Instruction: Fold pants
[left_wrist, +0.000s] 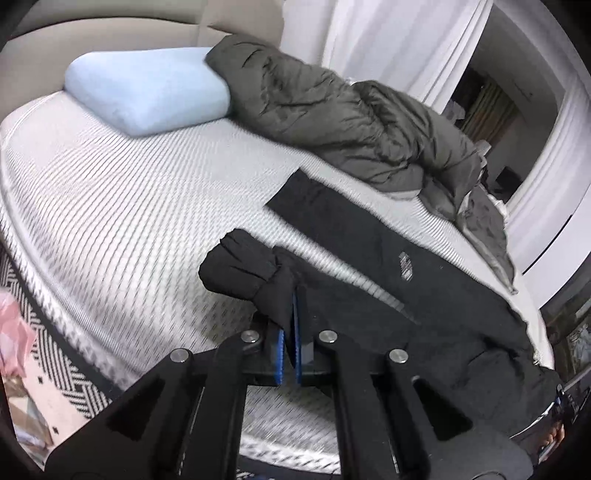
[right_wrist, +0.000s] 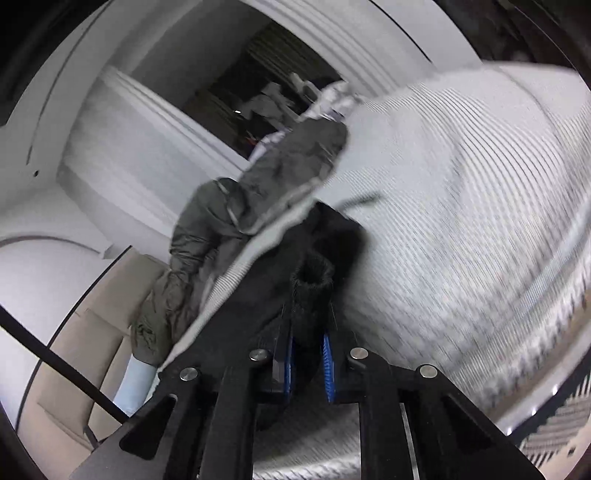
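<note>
My left hand-held gripper (left_wrist: 291, 314) and right hand-held gripper (right_wrist: 308, 328) each pinch the black pants (left_wrist: 388, 266) above the bed (left_wrist: 129, 206); next, I judge, lay them folded.

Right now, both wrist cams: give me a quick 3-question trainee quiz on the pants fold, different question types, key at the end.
1. True or false: the left gripper is shut on fabric of the black pants.
2. Multiple choice: what lies at the head of the mattress, next to the blue pillow? A) a dark olive duvet B) a red towel C) a laptop
3. Fill in: the right gripper pinches a bunched piece of the ____ between its blue pads.

Key: 1 true; 2 A, the dark olive duvet; 3 pants.
</note>
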